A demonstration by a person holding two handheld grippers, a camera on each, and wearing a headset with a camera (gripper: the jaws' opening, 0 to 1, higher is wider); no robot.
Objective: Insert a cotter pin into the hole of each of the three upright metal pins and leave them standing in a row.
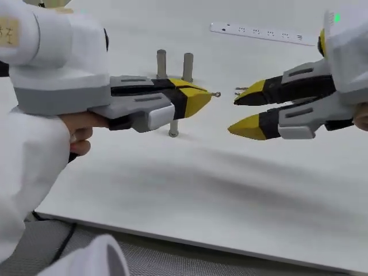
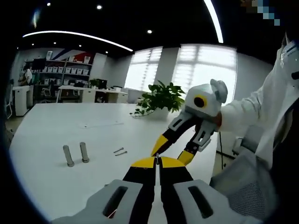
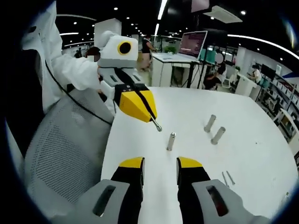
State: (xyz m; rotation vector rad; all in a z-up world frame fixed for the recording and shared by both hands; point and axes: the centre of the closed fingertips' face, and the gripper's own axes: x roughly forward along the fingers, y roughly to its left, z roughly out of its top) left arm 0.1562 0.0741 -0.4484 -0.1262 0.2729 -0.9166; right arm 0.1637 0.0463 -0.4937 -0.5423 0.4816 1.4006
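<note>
Three grey metal pins stand upright on the white table: two at the back (image 1: 161, 63) (image 1: 188, 67) and one in front (image 1: 173, 131), partly hidden behind my left gripper (image 1: 204, 96). That gripper is shut on a cotter pin (image 1: 215, 94), whose looped end sticks out past the yellow tips. In the right gripper view the cotter pin (image 3: 155, 123) hangs above the front metal pin (image 3: 171, 141). My right gripper (image 1: 234, 115) faces the left one from the right, open and holding nothing. Two loose cotter pins (image 2: 120, 150) lie on the table beside the back pins.
A white power strip (image 1: 264, 33) lies at the far side of the table. The table's near edge (image 1: 190, 244) runs along the bottom of the head view. A mesh office chair (image 3: 60, 158) stands beside the table.
</note>
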